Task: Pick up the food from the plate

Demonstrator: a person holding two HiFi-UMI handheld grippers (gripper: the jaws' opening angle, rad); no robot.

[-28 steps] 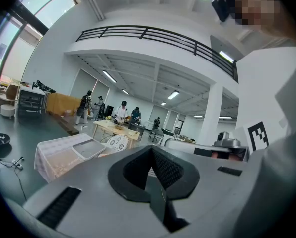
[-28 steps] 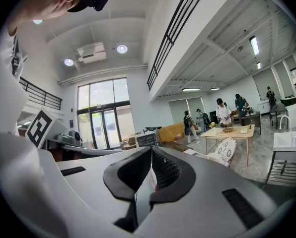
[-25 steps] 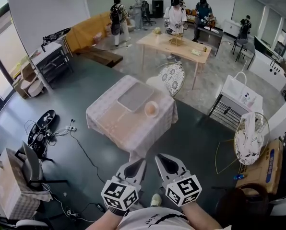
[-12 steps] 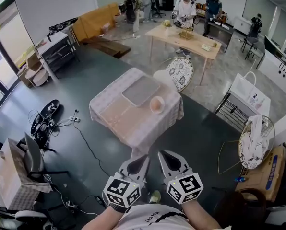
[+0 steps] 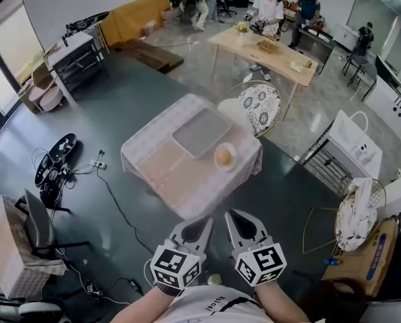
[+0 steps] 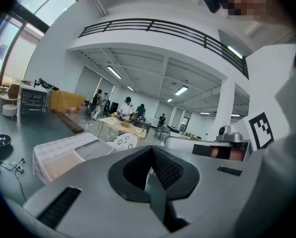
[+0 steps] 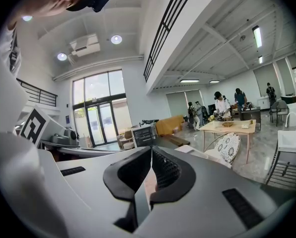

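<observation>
In the head view, the left tongs (image 5: 204,223) and right tongs (image 5: 233,218) are held side by side low in the frame, well short of a square desk under a pale checked cloth (image 5: 167,173). On it, a round orange-brown piece of food (image 5: 223,156) sits on a small white plate (image 5: 233,162) just beside a flat grey rectangular tray (image 5: 200,132). The left gripper view shows the left tongs (image 6: 150,151) closed tip to tip with nothing between them. The right gripper view shows the right tongs (image 7: 151,153) pressed together and likewise empty.
</observation>
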